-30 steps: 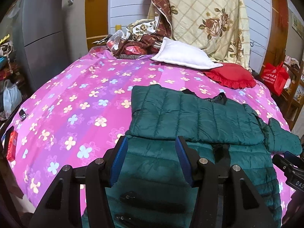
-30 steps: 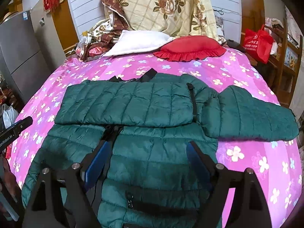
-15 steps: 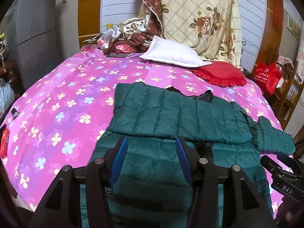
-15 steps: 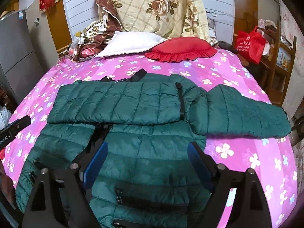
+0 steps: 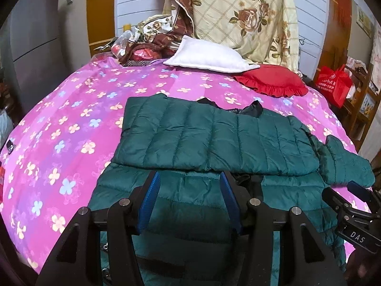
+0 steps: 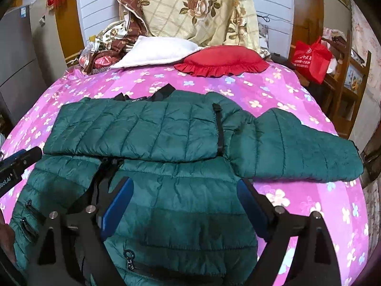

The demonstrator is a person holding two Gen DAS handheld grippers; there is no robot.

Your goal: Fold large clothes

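Observation:
A dark green quilted jacket (image 5: 214, 138) lies flat, front up, on the pink flowered bed sheet (image 5: 71, 119). One sleeve is folded across its chest. The other sleeve (image 6: 304, 152) sticks out to the right over the sheet. My left gripper (image 5: 189, 176) hovers open over the jacket's lower front, with nothing between its blue pads. My right gripper (image 6: 183, 183) stands wide open above the jacket (image 6: 142, 131) near its hem, also holding nothing. Each gripper shows at the edge of the other's view: the right gripper (image 5: 350, 214), the left gripper (image 6: 16, 164).
At the head of the bed lie a white pillow (image 5: 209, 57), a red ruffled cushion (image 5: 273, 83) and a propped floral quilt (image 5: 250, 16). A red bag (image 5: 333, 85) hangs on wooden furniture at the right. A grey fridge (image 5: 31, 38) stands at the left.
My left gripper has slid to the right, so the jacket now sits centred in its view. The right gripper's jaws have widened a little; the jacket has not moved.

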